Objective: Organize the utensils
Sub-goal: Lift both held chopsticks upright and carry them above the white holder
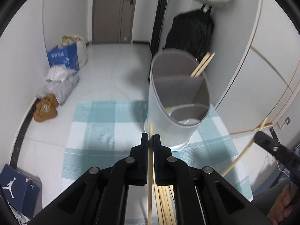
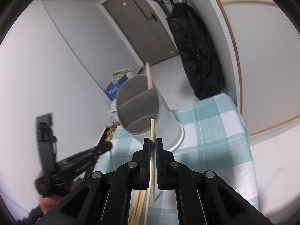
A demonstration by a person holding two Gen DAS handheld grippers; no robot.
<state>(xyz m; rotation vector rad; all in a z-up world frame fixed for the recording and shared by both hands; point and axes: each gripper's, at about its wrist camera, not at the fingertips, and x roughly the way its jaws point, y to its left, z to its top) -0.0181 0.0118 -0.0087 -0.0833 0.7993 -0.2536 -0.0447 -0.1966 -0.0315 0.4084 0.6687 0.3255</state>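
Note:
A white oval utensil holder (image 1: 178,101) with grey inner dividers stands on the blue-checked cloth (image 1: 105,131); it also shows in the right wrist view (image 2: 150,110). Two chopsticks (image 1: 202,64) lean in its far compartment, seen in the right wrist view as well (image 2: 149,76). My left gripper (image 1: 151,137) is shut on one wooden chopstick (image 1: 150,168), just in front of the holder. My right gripper (image 2: 153,142) is shut on another chopstick (image 2: 152,150), also just before the holder; it appears at the left view's right edge (image 1: 262,136). Several loose chopsticks (image 1: 166,204) lie below the grippers.
A black coat (image 2: 196,56) hangs right of the holder, by a white wall panel (image 1: 262,75). On the floor at the left are blue boxes (image 1: 63,56), bags and tan shoes (image 1: 46,108). A grey door (image 2: 146,30) stands behind. The table edge (image 2: 249,131) is at the right.

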